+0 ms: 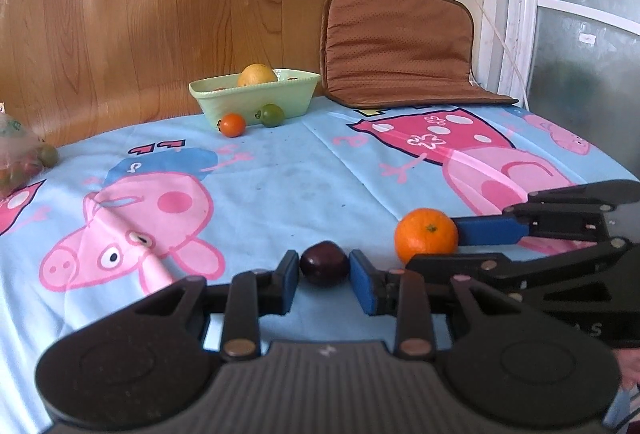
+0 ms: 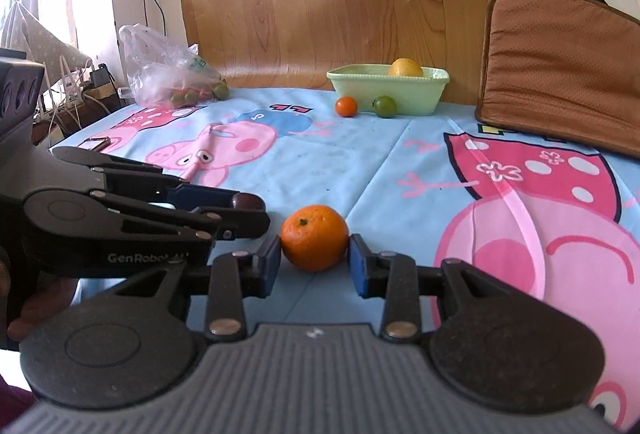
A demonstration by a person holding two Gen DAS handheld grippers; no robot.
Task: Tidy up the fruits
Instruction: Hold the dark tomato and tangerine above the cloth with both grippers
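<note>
The yellow fruit (image 1: 257,75) sits half hidden behind the green basket (image 1: 256,99) wall; bag (image 2: 168,74) contents blur.

Each handheld gripper is built of matte black plastic: the left gripper (image 1: 324,274) and the right gripper (image 2: 314,260) both show two round black discs at the base, flanking a grey ribbed centre plate with a small white mark. Black linkage bars run forward from the discs, pinned with round silver and copper-coloured rivets. The fingers (image 1: 362,284) end in blue rectangular pads. Seen from the side in the right wrist view, the left gripper's black body carries white lettering reading "GenRobot" and a dark grey block with oval recesses at its rear.
</note>
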